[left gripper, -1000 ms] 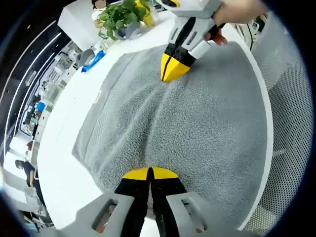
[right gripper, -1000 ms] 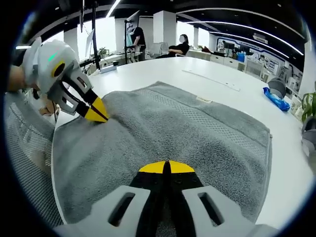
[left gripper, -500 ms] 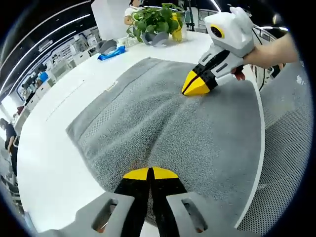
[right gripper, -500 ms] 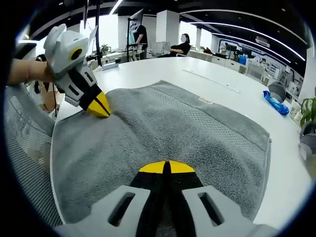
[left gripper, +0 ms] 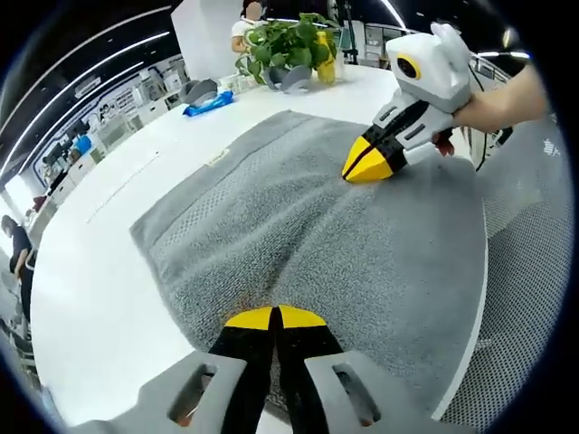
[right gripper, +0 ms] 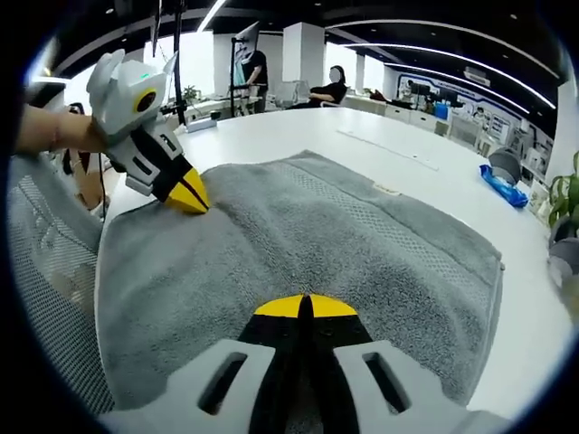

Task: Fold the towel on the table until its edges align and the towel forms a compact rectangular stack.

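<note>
A grey towel (left gripper: pixel 298 226) (right gripper: pixel 335 244) lies spread over the white table (left gripper: pixel 99 271), its near side hanging over the table's edge. My left gripper (left gripper: pixel 274 316) is shut on the towel near one corner; folds run out from its tips. In the right gripper view it is the yellow-tipped gripper (right gripper: pixel 188 196) at the left, held by a hand. My right gripper (right gripper: pixel 305 306) is shut on the towel near the other near corner, and it enters the left gripper view from the right (left gripper: pixel 366 165).
A potted plant (left gripper: pixel 288 41) and a blue object (left gripper: pixel 210 102) (right gripper: pixel 504 183) stand on the table beyond the towel. A grey mesh chair (left gripper: pixel 529 235) (right gripper: pixel 50 262) sits close to the table's near edge. People are at desks far behind.
Both grippers stay shut on the towel. The left gripper view has tilted up from a top-down look to a flatter one; the towel's far edge has drawn slightly nearer.
</note>
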`<state>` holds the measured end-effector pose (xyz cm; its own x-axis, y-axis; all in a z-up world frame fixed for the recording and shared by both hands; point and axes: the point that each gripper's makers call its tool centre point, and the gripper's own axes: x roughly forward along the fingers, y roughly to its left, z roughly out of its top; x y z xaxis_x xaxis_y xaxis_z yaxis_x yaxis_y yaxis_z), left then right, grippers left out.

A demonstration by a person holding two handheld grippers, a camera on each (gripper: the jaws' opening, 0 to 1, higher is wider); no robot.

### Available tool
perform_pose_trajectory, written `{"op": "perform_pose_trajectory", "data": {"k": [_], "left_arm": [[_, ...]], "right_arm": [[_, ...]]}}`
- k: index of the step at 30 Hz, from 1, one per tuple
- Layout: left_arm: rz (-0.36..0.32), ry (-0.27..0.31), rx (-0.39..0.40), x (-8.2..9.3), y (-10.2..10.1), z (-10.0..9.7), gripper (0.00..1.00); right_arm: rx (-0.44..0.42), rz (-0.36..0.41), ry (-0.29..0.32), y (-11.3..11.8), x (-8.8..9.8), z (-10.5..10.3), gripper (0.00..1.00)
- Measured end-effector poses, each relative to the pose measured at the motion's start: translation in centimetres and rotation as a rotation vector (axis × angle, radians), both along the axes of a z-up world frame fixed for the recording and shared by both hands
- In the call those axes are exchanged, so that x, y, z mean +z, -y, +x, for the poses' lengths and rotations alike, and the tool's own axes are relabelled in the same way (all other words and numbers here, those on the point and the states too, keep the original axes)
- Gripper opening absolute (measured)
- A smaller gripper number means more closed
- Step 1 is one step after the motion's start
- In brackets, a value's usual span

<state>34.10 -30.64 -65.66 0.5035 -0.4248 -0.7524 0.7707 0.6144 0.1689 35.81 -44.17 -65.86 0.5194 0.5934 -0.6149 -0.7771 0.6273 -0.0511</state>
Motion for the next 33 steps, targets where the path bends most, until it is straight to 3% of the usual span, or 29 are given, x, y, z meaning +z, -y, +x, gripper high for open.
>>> {"op": "perform_pose_trajectory", "data": {"k": [3,6,15,18,19,23,26,27,28,29,30,32,33], "left_arm": [[0.014,0.021,-0.051,0.0,0.1,0.0,0.01],[0.055,0.061,-0.058,0.0,-0.3,0.7,0.01],[0.070,0.125,-0.029,0.0,-1.2,2.1,0.01],[-0.020,0.119,0.033,0.2,-1.5,2.4,0.01],[-0.091,0.088,0.074,0.2,-1.6,2.4,0.01],[-0.252,0.026,0.173,0.3,-1.9,2.4,0.01],[-0.250,0.014,0.121,0.3,-2.0,2.0,0.04],[-0.182,0.040,0.044,0.5,-2.4,1.8,0.06],[-0.172,0.048,0.032,0.7,-2.5,1.7,0.11],[-0.200,0.047,0.093,1.3,-3.3,1.9,0.15],[-0.215,0.044,0.100,1.8,-3.7,1.9,0.16],[-0.242,0.054,0.060,3.7,-4.2,1.3,0.15],[-0.239,0.072,0.016,4.5,-4.3,0.8,0.15]], "right_arm": [[0.018,-0.046,-0.021,-0.5,0.0,1.1,0.00],[0.004,-0.033,-0.036,-0.6,-0.1,1.7,0.00],[0.036,-0.078,-0.040,-1.6,-0.1,3.2,0.00],[0.034,-0.082,-0.030,-1.7,-0.1,3.5,0.00],[0.034,-0.082,-0.031,-1.7,-0.1,3.6,0.00],[0.043,-0.044,-0.042,-1.5,-0.1,3.4,0.00],[0.077,0.002,-0.057,-1.3,0.1,2.9,0.00],[0.084,-0.003,-0.057,-1.2,0.2,2.7,0.01],[0.143,-0.048,-0.010,-0.9,0.5,2.5,0.03],[0.183,-0.067,0.004,-0.9,0.6,2.1,0.09],[0.228,-0.091,0.002,-0.5,0.8,1.3,0.15],[0.303,-0.106,-0.009,0.3,1.1,-0.4,0.19],[0.328,-0.122,-0.026,0.9,1.1,-1.1,0.16]]}}
